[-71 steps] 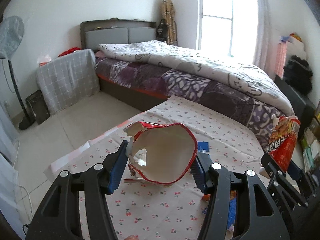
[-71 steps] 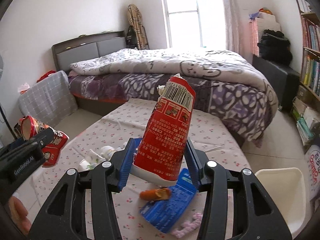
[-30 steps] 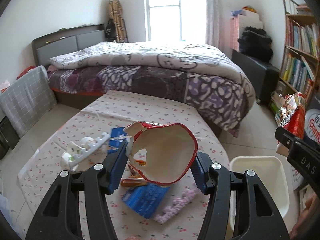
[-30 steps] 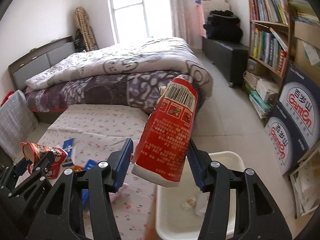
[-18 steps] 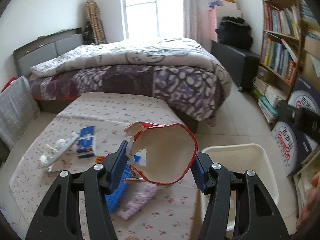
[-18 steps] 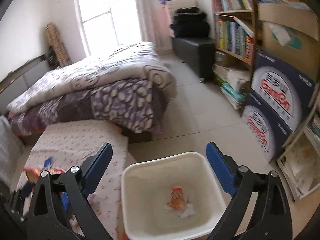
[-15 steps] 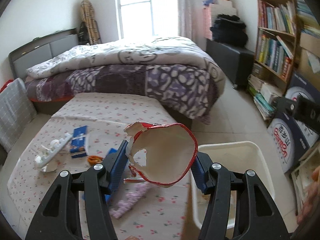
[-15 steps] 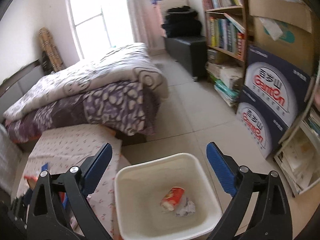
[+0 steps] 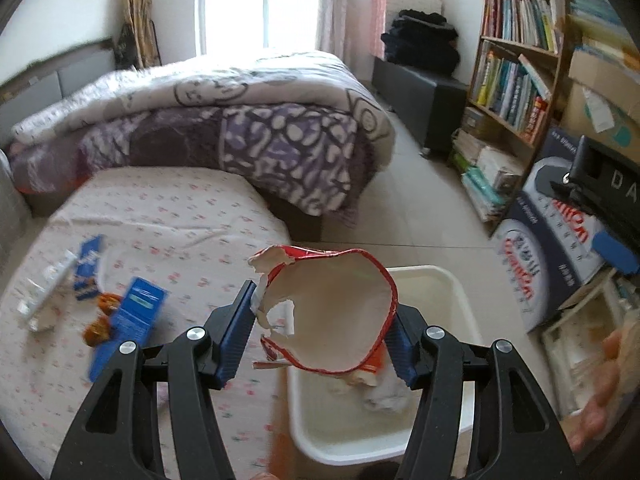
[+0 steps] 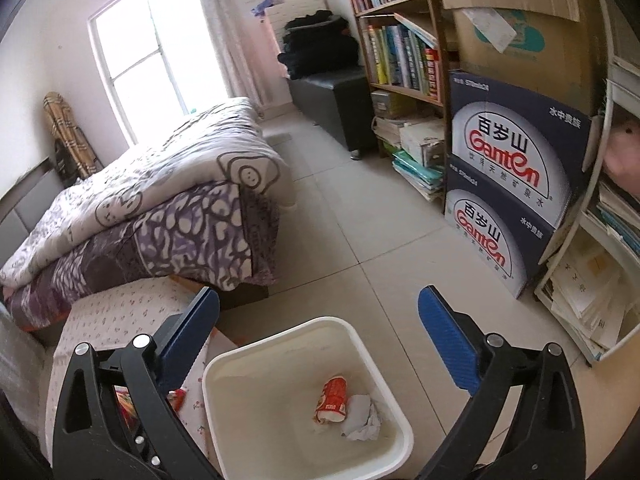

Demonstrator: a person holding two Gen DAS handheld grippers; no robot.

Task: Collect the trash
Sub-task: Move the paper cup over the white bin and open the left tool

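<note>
Bedroom with tiled floor: low table (image 9: 168, 216) under a flowered cloth at left, bed (image 9: 224, 120) behind, bookshelf (image 9: 516, 60) at upper right. White bin (image 10: 384, 420) at lower centre, beside the table. Left gripper (image 9: 324, 328) clamped on a torn red packet (image 9: 332, 316), just over the bin's near-left corner. Only in left view: blue wrappers (image 9: 132, 320) on the cloth. Only in right view: right gripper (image 10: 320, 320) with jaws opening wide, nothing between; red cup (image 10: 332, 400) and crumpled paper (image 10: 364, 420) inside the bin.
</note>
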